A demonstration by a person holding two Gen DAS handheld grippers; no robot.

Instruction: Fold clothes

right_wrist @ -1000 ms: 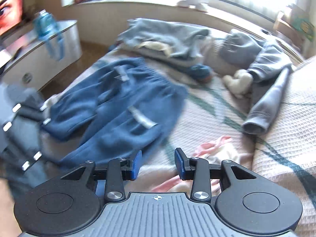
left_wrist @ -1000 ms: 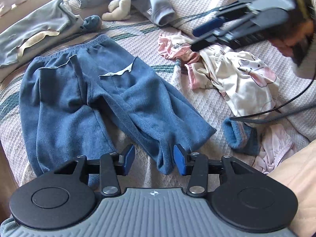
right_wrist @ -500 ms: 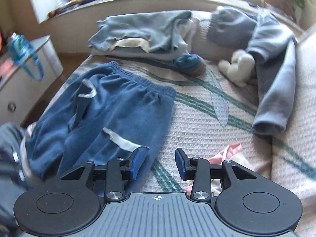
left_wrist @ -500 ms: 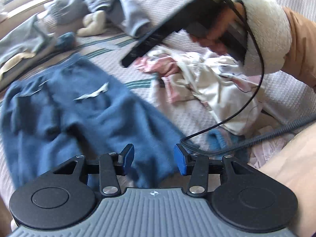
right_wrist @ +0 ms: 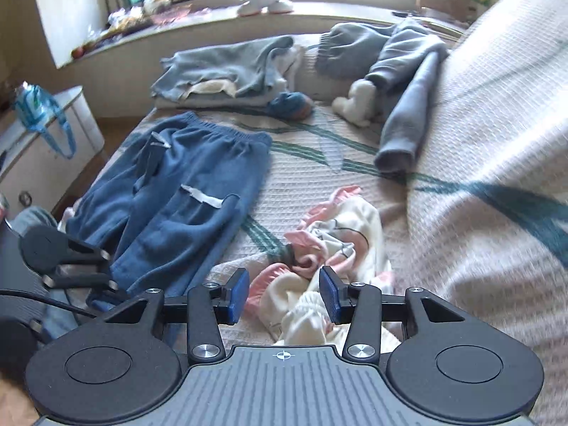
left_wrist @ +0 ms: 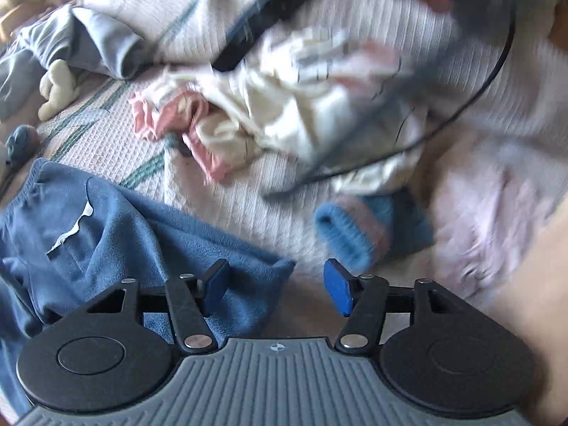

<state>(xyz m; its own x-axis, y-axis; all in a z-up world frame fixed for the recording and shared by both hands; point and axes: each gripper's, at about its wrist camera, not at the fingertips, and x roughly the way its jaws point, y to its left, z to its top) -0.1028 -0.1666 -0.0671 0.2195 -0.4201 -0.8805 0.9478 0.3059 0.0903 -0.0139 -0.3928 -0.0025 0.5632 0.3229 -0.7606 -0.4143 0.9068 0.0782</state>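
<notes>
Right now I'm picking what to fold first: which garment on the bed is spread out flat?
The dark blue trousers, laid open with both legs extended. The pink-and-white garment is crumpled, the grey hoodie bunched, and the light blue pieces are already stacked.

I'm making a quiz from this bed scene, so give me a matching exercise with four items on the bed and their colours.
Items:
1. trousers
2. stuffed toy
3. crumpled garment
4. long-sleeved top

Colours:
A. cream
B. grey-blue
C. dark blue
D. white with pink trim

Pairs: 1-C, 2-A, 3-D, 4-B
</notes>
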